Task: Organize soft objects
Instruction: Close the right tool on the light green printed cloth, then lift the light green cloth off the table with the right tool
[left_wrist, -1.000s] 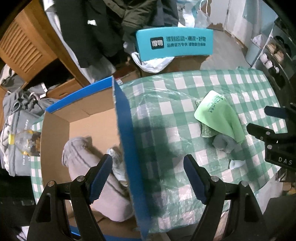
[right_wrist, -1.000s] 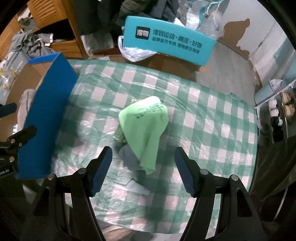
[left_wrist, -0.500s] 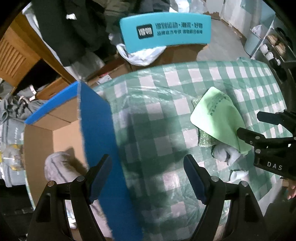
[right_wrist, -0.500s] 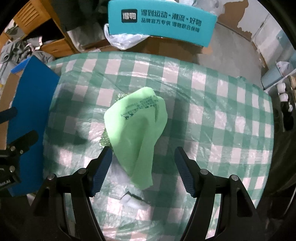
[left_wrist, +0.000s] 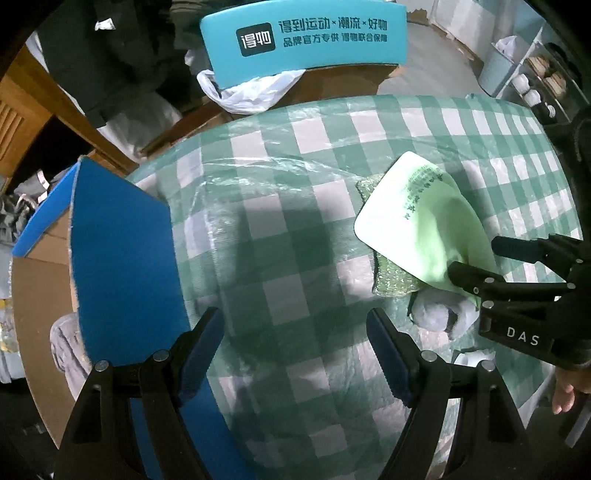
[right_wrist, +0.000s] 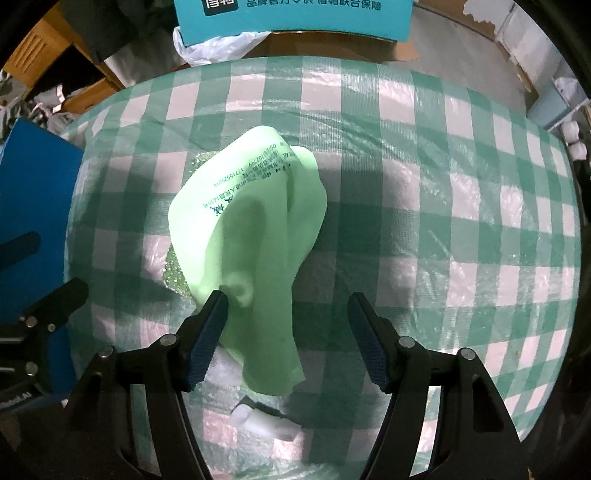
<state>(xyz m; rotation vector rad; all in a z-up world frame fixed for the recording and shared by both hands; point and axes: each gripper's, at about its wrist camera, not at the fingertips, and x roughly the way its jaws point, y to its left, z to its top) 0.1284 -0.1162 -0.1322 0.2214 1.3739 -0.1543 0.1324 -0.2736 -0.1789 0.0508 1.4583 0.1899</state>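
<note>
A light green cloth (right_wrist: 255, 221) with dark print lies crumpled on the green checked tablecloth (right_wrist: 443, 184), over a glittery green sponge (right_wrist: 175, 273). My right gripper (right_wrist: 288, 325) is open, its fingers either side of the cloth's near end, the left fingertip touching it. In the left wrist view the cloth (left_wrist: 424, 218) lies at right, with the sponge (left_wrist: 391, 280) and a grey sock (left_wrist: 436, 314) below it, and the right gripper (left_wrist: 480, 262) reaching onto them. My left gripper (left_wrist: 295, 332) is open and empty above the tablecloth. A blue cardboard box (left_wrist: 122, 254) at left holds a grey garment (left_wrist: 62, 347).
A small white item (right_wrist: 266, 421) lies on the cloth near the front edge. A teal box with Chinese print (left_wrist: 306, 40) and a white plastic bag (left_wrist: 251, 92) stand behind the table. Wooden furniture (left_wrist: 22, 110) and dark clothes are at back left. Shelves (left_wrist: 532, 85) are at right.
My left gripper has swung right, from over the box to over the tablecloth. My right gripper has moved forward and down onto the green cloth. Both stay open.
</note>
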